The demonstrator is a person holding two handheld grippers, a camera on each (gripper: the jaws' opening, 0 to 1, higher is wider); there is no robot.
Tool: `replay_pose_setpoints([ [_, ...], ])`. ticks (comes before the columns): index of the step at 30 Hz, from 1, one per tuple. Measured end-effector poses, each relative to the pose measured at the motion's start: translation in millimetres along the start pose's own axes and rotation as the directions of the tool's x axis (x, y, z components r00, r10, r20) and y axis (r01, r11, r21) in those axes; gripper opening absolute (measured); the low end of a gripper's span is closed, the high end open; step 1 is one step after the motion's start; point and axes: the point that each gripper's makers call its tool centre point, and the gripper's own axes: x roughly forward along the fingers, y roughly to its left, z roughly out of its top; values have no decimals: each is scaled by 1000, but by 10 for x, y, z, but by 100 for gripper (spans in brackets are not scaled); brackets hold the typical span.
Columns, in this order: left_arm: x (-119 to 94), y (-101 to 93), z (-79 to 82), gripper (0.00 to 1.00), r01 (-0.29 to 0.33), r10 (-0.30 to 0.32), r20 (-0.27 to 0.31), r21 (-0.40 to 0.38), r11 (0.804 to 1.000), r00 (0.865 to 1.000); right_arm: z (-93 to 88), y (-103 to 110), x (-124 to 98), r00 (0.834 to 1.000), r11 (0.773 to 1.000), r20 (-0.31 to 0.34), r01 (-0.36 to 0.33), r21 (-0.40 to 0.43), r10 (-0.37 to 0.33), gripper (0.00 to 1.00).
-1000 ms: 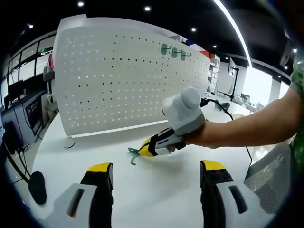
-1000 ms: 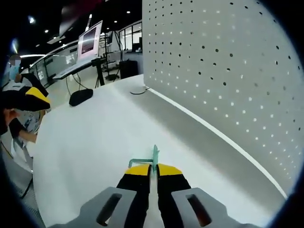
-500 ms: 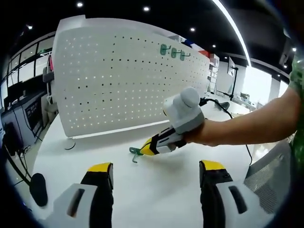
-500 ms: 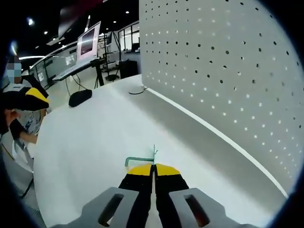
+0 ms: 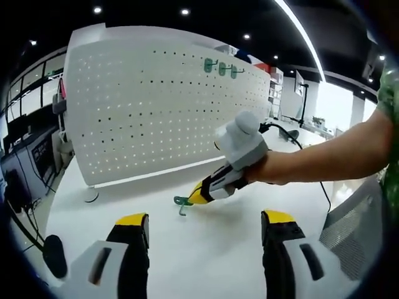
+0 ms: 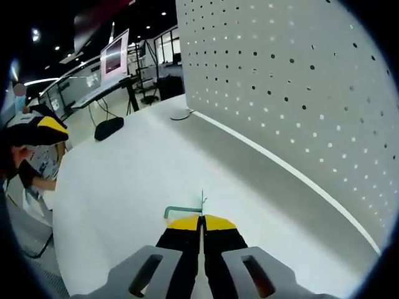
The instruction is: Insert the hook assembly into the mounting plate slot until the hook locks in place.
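A small green hook (image 6: 184, 210) sticks out of the tips of my right gripper (image 6: 201, 219), whose jaws are shut on it. In the left gripper view the same green hook (image 5: 182, 202) hangs a little above the white table (image 5: 206, 249), held by my right gripper (image 5: 198, 195) with a person's arm behind it. The white perforated mounting plate (image 5: 156, 106) stands upright behind it, with several green hooks (image 5: 219, 67) near its top right. The mounting plate (image 6: 299, 93) rises on the right of the right gripper view. My left gripper (image 5: 204, 219) is open over the table.
A black object (image 6: 108, 128) lies near the far table edge, with a monitor (image 6: 117, 57) on a stand behind. A metal mesh piece (image 5: 355, 224) sits at the right in the left gripper view. A black cable (image 5: 293, 138) runs behind the arm.
My right gripper has lifted the green hook slightly off the table and turned it, so the hook's plate now stands edge-on. The left gripper has stayed open and nearly still.
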Motion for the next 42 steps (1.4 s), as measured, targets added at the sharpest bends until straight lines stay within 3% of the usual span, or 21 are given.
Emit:
replay_pose_setpoints([
  [6, -15, -25, 38, 75, 7, -7, 1, 25, 1000, 1000, 4, -3, -140, 1000, 1000, -8, -23, 16, 23, 0],
  [10, -22, -72, 74, 74, 20, -20, 3, 43, 999, 1000, 29, -12, -233, 999, 995, 7, -49, 88, 49, 0],
  [21, -55, -191, 195, 73, 33, -35, 19, 93, 995, 999, 137, 38, -596, 993, 978, 51, -113, 173, 106, 0],
  [32, -75, -342, 310, 66, 57, -63, 27, 167, 984, 998, 178, 189, -935, 989, 979, 58, -144, 146, 136, 0],
  [37, -48, -418, 285, 59, 72, -76, 11, 236, 969, 997, 190, 245, -1063, 987, 978, 60, -153, 139, 146, 0],
  [42, -31, -473, 247, 59, 81, -83, -5, 247, 966, 997, 178, 312, -1175, 987, 979, 50, -161, 124, 156, 0],
])
